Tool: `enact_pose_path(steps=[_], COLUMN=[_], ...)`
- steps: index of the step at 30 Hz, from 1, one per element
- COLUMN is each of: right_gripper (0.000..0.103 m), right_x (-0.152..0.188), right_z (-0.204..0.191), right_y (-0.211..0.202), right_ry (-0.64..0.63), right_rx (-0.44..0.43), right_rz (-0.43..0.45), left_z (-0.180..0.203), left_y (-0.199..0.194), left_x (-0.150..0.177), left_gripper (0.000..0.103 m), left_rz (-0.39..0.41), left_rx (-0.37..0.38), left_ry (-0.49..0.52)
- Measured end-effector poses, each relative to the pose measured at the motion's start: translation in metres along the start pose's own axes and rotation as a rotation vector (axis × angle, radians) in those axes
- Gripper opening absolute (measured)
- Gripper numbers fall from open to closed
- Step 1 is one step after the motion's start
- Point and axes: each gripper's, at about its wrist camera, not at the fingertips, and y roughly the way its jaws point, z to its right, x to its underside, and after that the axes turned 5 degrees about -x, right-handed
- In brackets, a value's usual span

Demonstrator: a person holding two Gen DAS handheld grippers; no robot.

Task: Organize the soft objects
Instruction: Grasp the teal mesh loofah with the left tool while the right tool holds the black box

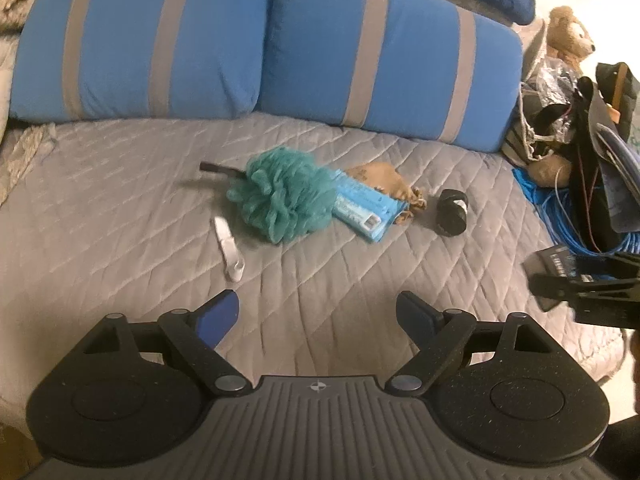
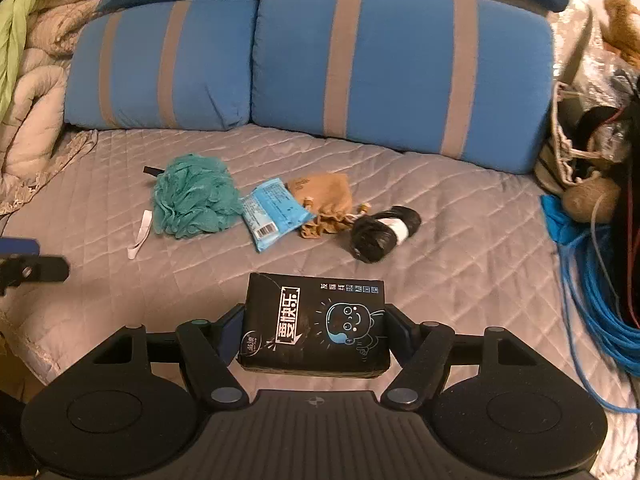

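Your right gripper (image 2: 316,330) pinches a black tissue pack (image 2: 316,322) between its pads, lifted above the grey quilt (image 2: 460,248), nearer you than the teal bath sponge (image 2: 192,196). Your left gripper (image 1: 318,320) is spread wide, holding nothing.

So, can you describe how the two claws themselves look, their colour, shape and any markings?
Both look alike. The left claw has a matte black, faintly speckled body with a ribbed middle plate bearing a small round cross mark, two rounded lobes with disc shapes, and angled black links with grey round pivots. Its fingers carry blue pads. The right claw shows the same build and mark. No cables or sleeves are visible.
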Motion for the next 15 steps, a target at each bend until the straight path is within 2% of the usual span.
enact_pose_path(steps=[7, 11, 15], right_gripper=[0.073, 0.073, 0.073], right_x=[0.017, 0.022, 0.023], right_z=[0.005, 0.003, 0.0], right_y=[-0.029, -0.038, -0.043], right_ry=[0.0, -0.004, 0.004], right_rx=[0.014, -0.001, -0.021], right_rz=[0.025, 0.031, 0.033], left_z=[0.012, 0.008, 0.002], left_y=[0.01, 0.02, 0.033], left_x=[-0.004, -0.009, -0.019], left_gripper=[0.086, 0.086, 0.086], left_rz=[0.074, 0.104, 0.123], left_rx=[-0.001, 0.036, 0.036], left_ry=[0.059, 0.043, 0.015])
